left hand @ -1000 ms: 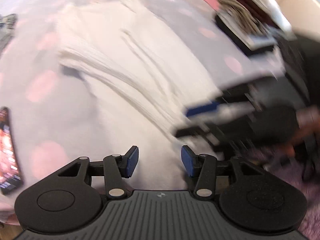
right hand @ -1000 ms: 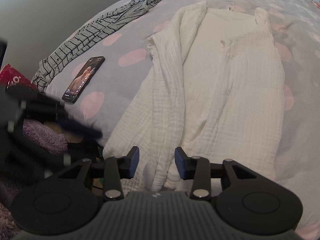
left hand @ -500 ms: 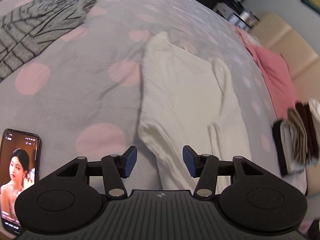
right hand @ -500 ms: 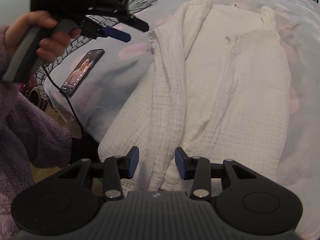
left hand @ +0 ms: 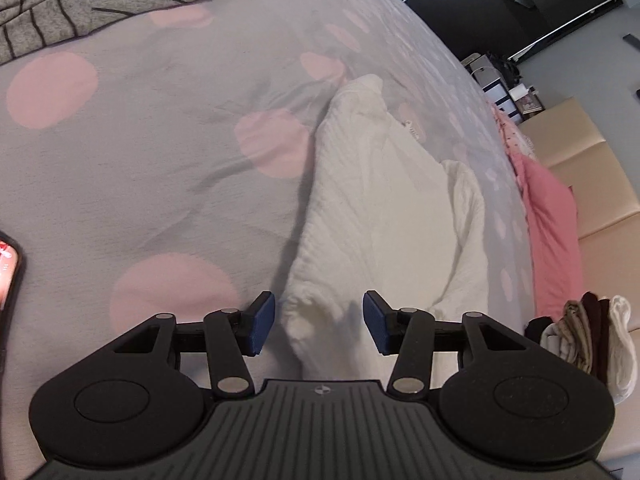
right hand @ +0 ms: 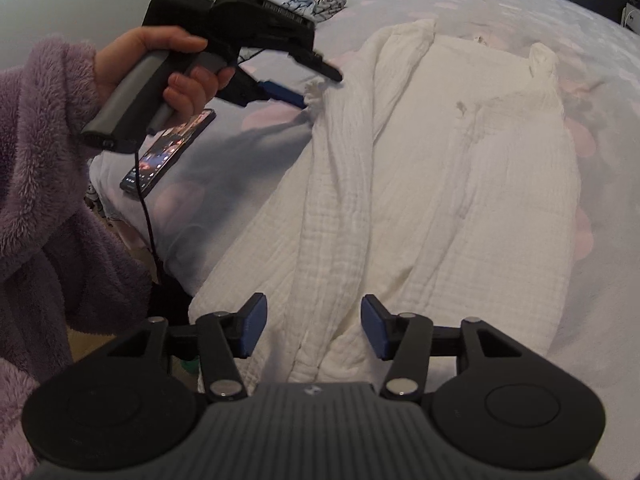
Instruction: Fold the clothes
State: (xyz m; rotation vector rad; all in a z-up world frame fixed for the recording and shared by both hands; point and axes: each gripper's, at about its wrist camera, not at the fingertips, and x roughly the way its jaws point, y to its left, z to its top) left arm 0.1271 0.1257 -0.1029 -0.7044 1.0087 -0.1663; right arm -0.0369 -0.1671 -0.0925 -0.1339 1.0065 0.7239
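I am at the gathering step of folding the white garment (right hand: 460,184), which lies spread lengthwise on the spotted bed (left hand: 132,152), its straps at the far end and its hem at the bed's near edge. One long side of it is already turned in as a rumpled band.

My left tongs (left hand: 318,330) hover at the sleeve end on the phone (right hand: 168,152) side of the garment. Their jaws are closing with the frilled cuff (left hand: 304,316) between them, but the pads do not press it yet. My right tongs (right hand: 314,330) sit over the garment's hem, jaws opening, the folded band under the gap and nothing gripped.

Next, I judge, the left tongs must pinch the cuff firmly and carry it across the garment's middle, while the right tongs take the hem so the cloth stays put. The thin crinkled cloth could slip or bunch.
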